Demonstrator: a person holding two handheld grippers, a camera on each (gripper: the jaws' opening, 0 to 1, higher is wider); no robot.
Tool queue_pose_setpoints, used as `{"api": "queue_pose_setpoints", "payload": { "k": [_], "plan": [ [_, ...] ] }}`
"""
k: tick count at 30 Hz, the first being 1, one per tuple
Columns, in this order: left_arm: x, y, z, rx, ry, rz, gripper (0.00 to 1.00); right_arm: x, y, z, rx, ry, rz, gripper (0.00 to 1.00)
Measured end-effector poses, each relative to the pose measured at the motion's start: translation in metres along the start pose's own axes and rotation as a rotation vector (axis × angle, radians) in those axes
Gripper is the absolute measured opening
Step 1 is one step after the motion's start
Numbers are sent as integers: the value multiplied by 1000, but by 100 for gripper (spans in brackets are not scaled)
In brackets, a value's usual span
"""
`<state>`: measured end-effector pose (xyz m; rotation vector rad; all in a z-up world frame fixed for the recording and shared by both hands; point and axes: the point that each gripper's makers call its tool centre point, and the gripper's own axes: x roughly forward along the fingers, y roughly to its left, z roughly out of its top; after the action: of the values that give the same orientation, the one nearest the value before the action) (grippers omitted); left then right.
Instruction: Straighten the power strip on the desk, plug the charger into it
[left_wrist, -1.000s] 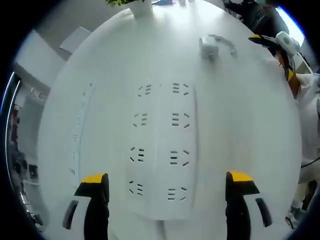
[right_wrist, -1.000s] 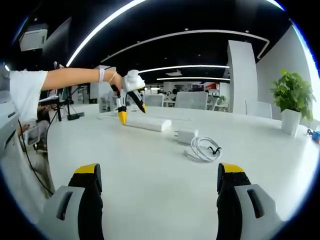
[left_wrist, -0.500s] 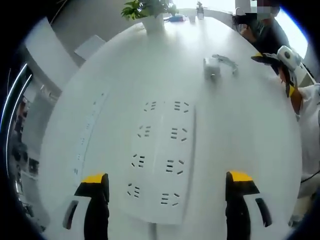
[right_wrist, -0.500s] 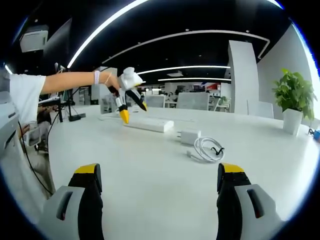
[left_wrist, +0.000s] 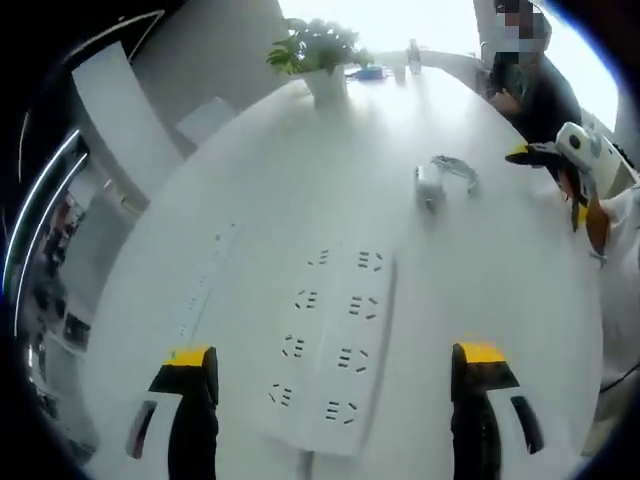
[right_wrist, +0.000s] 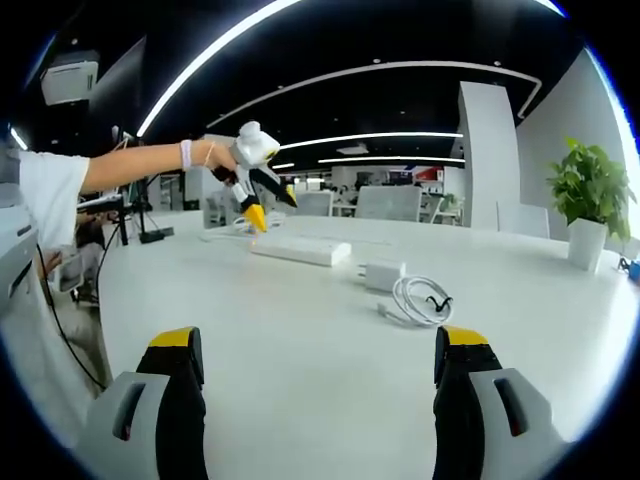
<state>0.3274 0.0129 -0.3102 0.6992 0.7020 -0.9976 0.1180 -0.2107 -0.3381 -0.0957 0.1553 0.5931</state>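
Trouble could come if the left gripper (left_wrist: 330, 385), jaws spread wide and empty above the power strip (left_wrist: 335, 345), nudges only one corner and leaves it crooked on the desk (left_wrist: 250, 180). The right gripper (right_wrist: 318, 385) also gapes empty, well short of the charger (right_wrist: 381, 275) and its coiled cable (right_wrist: 420, 297), which lie just beside the strip.

White power strip (left_wrist: 335, 350) flat on desk, charger (left_wrist: 429, 183) with coiled cable apart
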Motion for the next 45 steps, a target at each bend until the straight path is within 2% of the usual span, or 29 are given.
{"api": "queue_pose_setpoints", "payload": {
  "k": [6,11,15,19,23,26,36,45],
  "plan": [
    [-13,-3,13,-43,-112,13,99,0,2,0,3,-3,4,95],
    [-24,6,24,-75,-193,22,99,0,3,1,2,-7,7,95],
    [-34,9,34,-111,-280,34,99,0,4,2,2,-9,9,95],
    [-44,12,38,-138,-328,44,99,0,5,3,1,-10,11,95],
    [-57,13,45,-170,-411,88,99,-1,5,4,2,-13,12,95],
    [-66,13,45,-195,-462,103,99,0,6,5,0,-12,14,95],
    [-98,17,35,-245,-575,183,99,0,11,5,0,-14,18,95],
    [-118,2,20,-253,-642,198,99,0,11,7,-4,-15,21,95]
  ]
}}
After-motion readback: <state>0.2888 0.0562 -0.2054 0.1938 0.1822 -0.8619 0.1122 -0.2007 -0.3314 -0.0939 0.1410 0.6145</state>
